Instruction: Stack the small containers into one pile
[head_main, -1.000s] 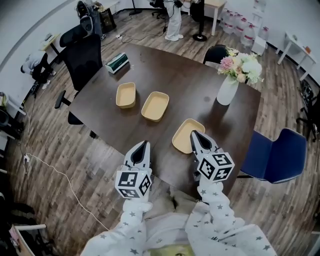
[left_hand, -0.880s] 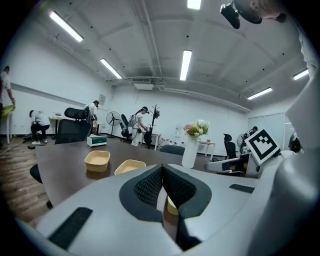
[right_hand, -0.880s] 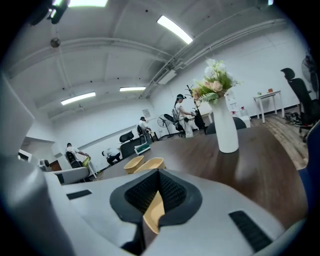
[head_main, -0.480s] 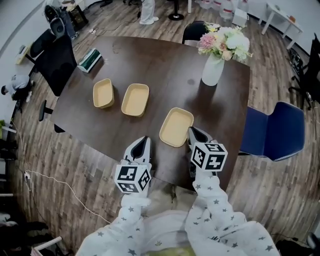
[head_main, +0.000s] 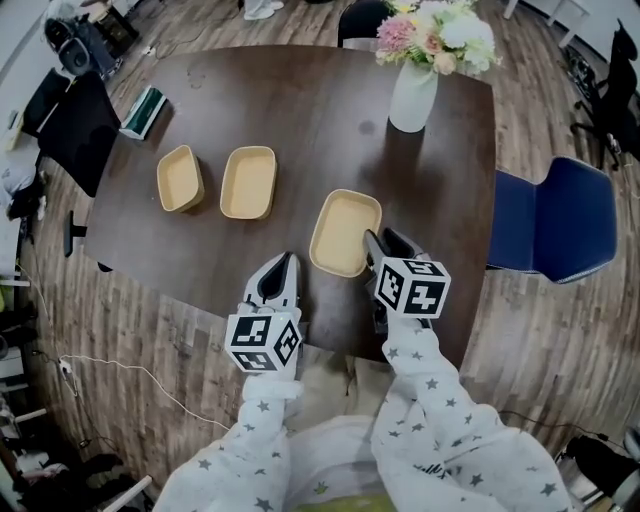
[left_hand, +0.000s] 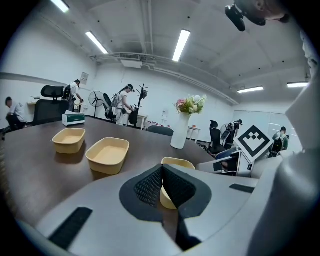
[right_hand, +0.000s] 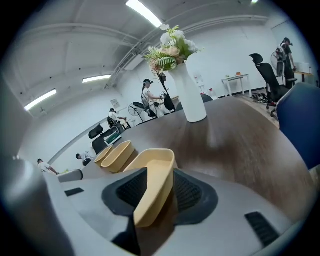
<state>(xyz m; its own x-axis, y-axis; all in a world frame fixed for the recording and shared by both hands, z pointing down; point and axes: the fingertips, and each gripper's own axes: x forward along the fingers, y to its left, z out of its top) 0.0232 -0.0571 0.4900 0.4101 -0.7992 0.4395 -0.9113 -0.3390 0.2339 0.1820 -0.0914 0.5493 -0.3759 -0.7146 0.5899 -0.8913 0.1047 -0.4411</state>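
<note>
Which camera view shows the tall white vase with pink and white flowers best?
The right gripper view: the tall white vase stands whole, side-on, large, flowers included. The head view looks down on the vase, its flowers cut at the top edge. The left gripper view shows it small and far.

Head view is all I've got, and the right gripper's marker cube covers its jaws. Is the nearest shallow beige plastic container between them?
Observer: Yes. In the right gripper view, the near wall of the shallow beige plastic container stands between the jaws of the right gripper. They have just been opening and stand apart, not clamped on it.
Operator: Left gripper holding anything?
Observer: No. In the left gripper view, the left gripper has its jaws together at the tips with nothing gripped. The same container shows only behind them, resting on the table.
</note>
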